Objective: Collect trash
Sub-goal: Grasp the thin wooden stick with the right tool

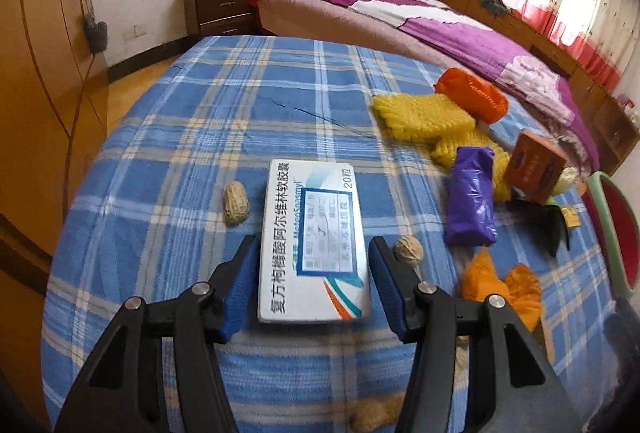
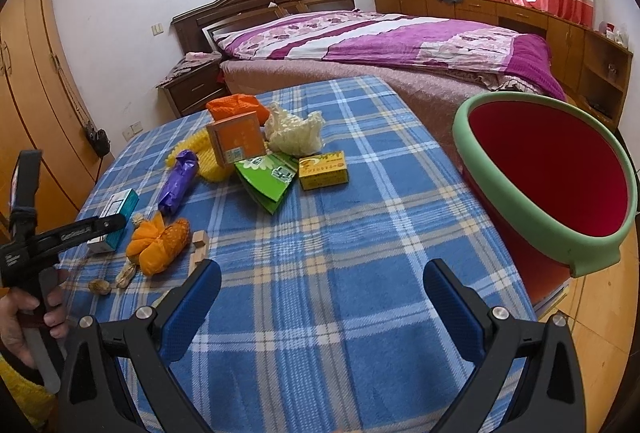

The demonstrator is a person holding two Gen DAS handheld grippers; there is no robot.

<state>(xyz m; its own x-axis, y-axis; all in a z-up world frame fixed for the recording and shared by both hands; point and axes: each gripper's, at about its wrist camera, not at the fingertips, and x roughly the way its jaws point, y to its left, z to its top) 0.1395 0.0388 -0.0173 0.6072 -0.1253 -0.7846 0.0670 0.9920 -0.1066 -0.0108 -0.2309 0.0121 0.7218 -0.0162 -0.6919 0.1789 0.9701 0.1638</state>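
Note:
A white medicine box [image 1: 314,237] with blue print lies flat on the blue plaid cloth [image 1: 240,105]. My left gripper [image 1: 313,245] straddles its near half, open, with a thin gap showing at each blue pad. A peanut [image 1: 236,203] lies left of the box and a walnut [image 1: 409,251] right of it. In the right wrist view the same box [image 2: 120,207] sits under the left gripper's finger [image 2: 96,227], which a hand [image 2: 24,317] holds. My right gripper [image 2: 320,297] hovers open over bare cloth. The red bin with a green rim [image 2: 548,169] stands tilted at the table's right edge.
More trash lies mid-table: purple bag [image 2: 180,183], crumpled orange bag [image 2: 160,245], orange box [image 2: 236,143], green packet [image 2: 268,181], yellow box [image 2: 322,167], white foam net [image 2: 294,133], yellow foam net [image 1: 422,115]. A bed [image 2: 400,45] stands behind and a wardrobe [image 1: 48,73] on the left.

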